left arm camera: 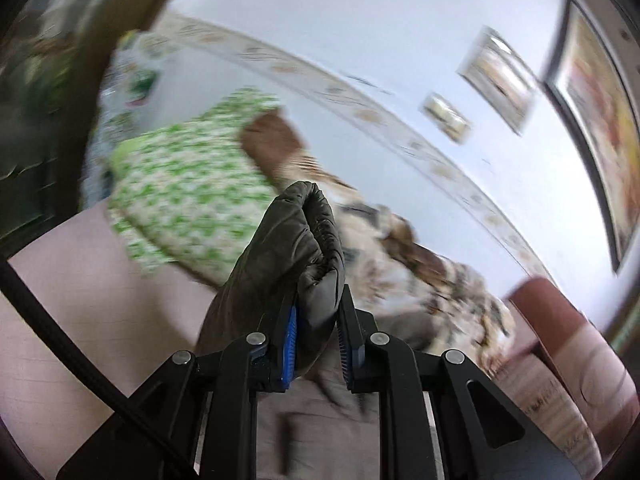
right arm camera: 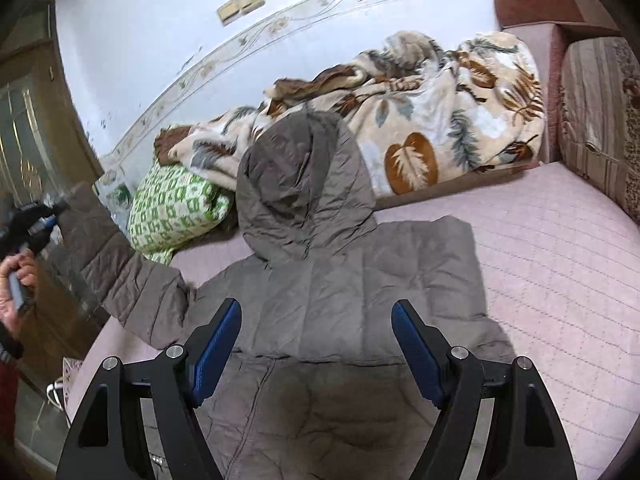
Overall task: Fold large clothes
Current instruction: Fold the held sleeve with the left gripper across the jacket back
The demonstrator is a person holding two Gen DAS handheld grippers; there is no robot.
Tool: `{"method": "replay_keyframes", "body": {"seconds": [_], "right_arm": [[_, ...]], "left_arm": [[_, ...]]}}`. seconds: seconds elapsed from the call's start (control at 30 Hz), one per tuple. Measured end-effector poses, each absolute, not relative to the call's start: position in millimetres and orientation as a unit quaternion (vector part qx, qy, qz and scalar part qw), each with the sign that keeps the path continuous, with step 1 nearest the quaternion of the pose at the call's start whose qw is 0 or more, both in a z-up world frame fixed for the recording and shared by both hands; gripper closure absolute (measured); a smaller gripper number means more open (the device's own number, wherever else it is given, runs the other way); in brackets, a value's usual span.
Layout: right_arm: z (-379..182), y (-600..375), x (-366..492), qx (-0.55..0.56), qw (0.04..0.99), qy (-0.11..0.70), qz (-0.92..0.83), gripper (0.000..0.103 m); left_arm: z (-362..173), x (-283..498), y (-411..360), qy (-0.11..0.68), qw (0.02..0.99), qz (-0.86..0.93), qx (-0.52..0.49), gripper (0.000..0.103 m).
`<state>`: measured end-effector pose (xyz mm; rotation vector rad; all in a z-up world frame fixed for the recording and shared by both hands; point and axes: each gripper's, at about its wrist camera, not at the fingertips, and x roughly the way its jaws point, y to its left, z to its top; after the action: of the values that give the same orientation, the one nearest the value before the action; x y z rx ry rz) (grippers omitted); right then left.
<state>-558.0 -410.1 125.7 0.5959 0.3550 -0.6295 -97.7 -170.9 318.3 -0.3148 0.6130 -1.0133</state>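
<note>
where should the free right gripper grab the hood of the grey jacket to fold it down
Grip the hood at its peak, the far end against the leaf blanket. It lies flat and pointed away from the right gripper, so reach forward over the jacket body and pinch the tip from above.

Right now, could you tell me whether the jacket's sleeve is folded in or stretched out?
Stretched out, not folded: the left gripper pinches the sleeve cuff and holds it away from the jacket body on the bed.
</note>
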Motion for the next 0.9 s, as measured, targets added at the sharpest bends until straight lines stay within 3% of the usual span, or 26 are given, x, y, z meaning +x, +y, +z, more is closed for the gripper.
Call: {"method": "replay_keyframes", "body": {"seconds": [0.17,0.33,0.53,0.9], "right_arm": [[130.7,-424.9,-586.4,0.305,0.886,0.142,-0.320,0.021],[130.9,-440.5,-618.4,0.331,0.875,0.114,-0.335,0.021],[132.1,-452.0,-644.8,0.339,0.866,0.096,-0.356,0.021],[130.6,-463.0,-655.2,0.352,0.860,0.090,-0.358,0.021]], "left_arm": [[337.5,-172.8,-233.6,0.285,0.796,-0.524,-0.104,0.086],[311.5,-241.8,-299.0,0.306,0.767,-0.559,-0.067,0.086],[238.2,-309.9,-373.5,0.361,0.729,-0.581,-0.028,0.086],[89.9,-381.3,-438.8,0.433,0.697,-0.565,0.087,0.085]]}}
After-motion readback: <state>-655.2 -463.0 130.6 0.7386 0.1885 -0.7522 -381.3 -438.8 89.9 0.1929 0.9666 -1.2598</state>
